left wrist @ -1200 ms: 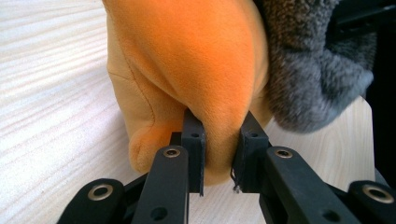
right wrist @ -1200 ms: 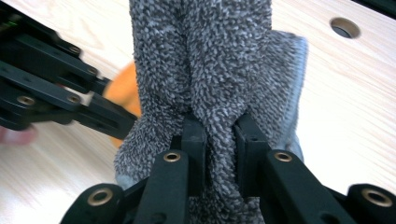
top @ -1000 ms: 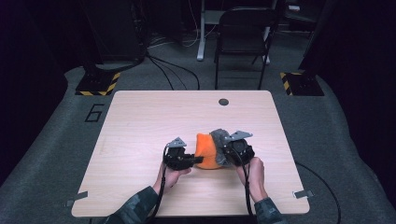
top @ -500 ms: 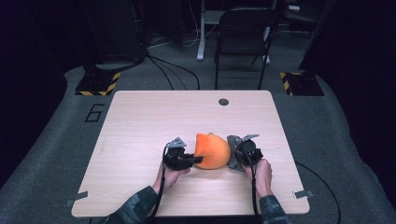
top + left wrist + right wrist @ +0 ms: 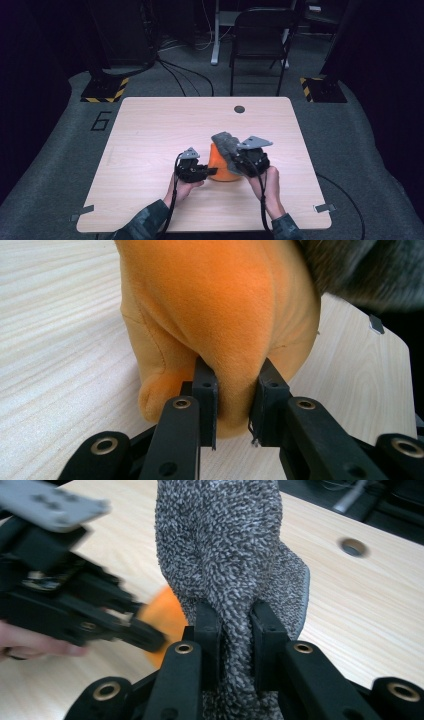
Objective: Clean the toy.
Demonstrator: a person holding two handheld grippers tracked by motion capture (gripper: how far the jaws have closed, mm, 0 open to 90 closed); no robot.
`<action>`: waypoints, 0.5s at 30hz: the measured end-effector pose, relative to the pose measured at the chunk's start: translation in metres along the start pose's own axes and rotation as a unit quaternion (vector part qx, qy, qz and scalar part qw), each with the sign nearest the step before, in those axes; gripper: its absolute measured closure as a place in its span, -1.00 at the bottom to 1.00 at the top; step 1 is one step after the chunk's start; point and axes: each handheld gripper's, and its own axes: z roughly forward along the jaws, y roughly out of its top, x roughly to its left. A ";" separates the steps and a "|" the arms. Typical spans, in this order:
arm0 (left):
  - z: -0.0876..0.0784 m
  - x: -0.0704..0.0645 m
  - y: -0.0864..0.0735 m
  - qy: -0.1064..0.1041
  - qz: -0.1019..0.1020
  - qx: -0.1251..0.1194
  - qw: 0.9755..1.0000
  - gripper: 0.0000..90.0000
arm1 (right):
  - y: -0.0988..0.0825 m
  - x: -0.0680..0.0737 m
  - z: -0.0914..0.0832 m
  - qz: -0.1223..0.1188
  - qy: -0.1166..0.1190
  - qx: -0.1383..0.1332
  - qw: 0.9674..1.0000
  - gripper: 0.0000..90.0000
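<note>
Two pairs of black jaws are each pinching soft fabric: the left gripper [image 5: 234,412] is clamping a fold of the orange plush toy [image 5: 220,315], its jaws nearly closed with a bulge of fur between them, while the right gripper [image 5: 235,645] is squeezing a fold of the grey nubby terry cloth [image 5: 225,545], its jaws almost together. From the high view the left gripper [image 5: 209,172] is sitting low beside the toy [image 5: 218,161], which is resting on the pale wooden desk [image 5: 150,130] toward its near edge, slightly right of centre, and the right gripper [image 5: 235,162] is holding the cloth [image 5: 226,144] up over it. By my reading, the cloth is being lifted off the toy while the left gripper is anchoring it; next the cloth needs carrying clear and setting down. Only the gripper views are showing the pinched folds; the high view is placing everything on the desk, with a round cable hole [image 5: 239,108] near its far edge.
</note>
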 end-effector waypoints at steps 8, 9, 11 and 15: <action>0.002 -0.001 0.000 -0.001 -0.001 -0.002 1.000 0.68 | -0.016 -0.010 0.022 0.011 -0.014 0.037 0.999 0.71; 0.002 -0.002 0.000 -0.001 -0.001 -0.002 1.000 0.68 | -0.018 -0.011 0.022 0.017 -0.016 0.038 0.999 0.71; 0.002 -0.002 0.000 -0.001 -0.001 -0.002 1.000 0.68 | -0.019 -0.013 0.021 0.018 -0.021 0.040 0.999 0.71; 0.002 -0.002 0.000 -0.002 -0.004 -0.003 1.000 0.68 | -0.029 -0.028 0.021 0.024 -0.047 0.058 0.997 0.71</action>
